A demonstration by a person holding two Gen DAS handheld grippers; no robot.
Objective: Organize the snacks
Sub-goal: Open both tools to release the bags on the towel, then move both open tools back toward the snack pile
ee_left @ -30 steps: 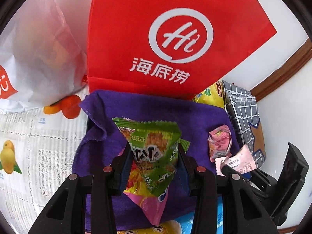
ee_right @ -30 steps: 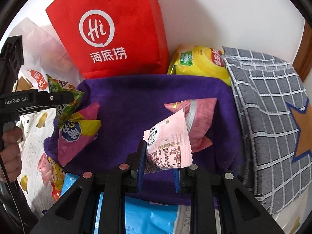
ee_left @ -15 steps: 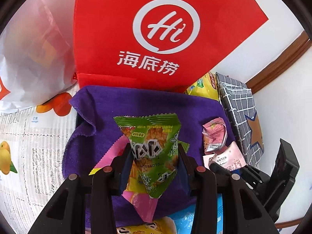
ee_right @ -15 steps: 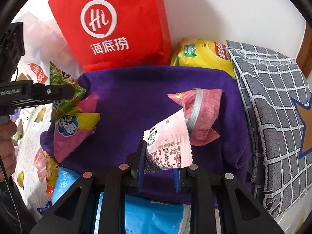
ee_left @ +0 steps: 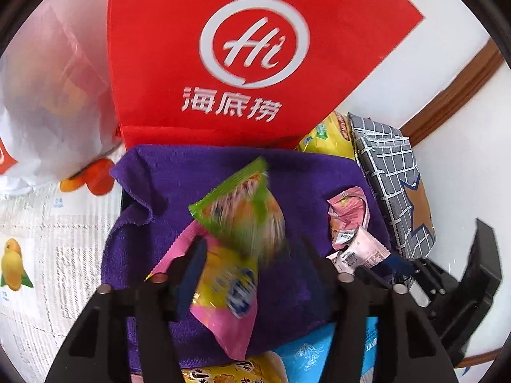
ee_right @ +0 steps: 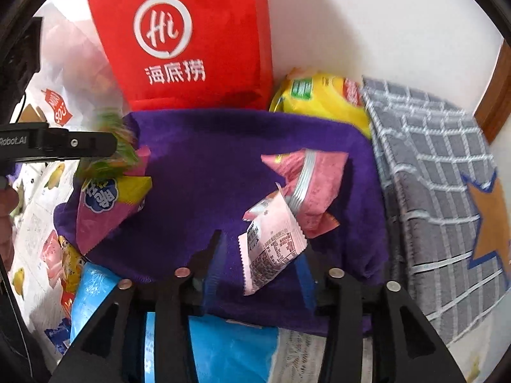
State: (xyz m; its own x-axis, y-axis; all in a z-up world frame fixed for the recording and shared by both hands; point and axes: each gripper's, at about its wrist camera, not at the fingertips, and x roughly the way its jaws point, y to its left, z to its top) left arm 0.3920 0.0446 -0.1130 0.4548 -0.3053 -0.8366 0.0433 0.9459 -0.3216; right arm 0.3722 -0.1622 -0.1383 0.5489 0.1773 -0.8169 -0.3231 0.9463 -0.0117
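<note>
The left tongs (ee_left: 252, 249) are opening; the green snack packet (ee_left: 239, 210), motion-blurred, sits between the jaws with neither pad pressing on it, above the pink-and-yellow packet (ee_left: 226, 290) lying on the purple cloth (ee_left: 198, 175). The right tongs (ee_right: 258, 252) are also opening; the pale pink packet (ee_right: 271, 249) stands tilted between the jaws, leaning toward the right-hand pad, its upper edge against the pink striped packet (ee_right: 306, 185) on the same cloth. A red bag (ee_right: 191, 41) stands upright behind the cloth, and a grey checked cloth (ee_right: 440, 198) lies beside it at the right.
</note>
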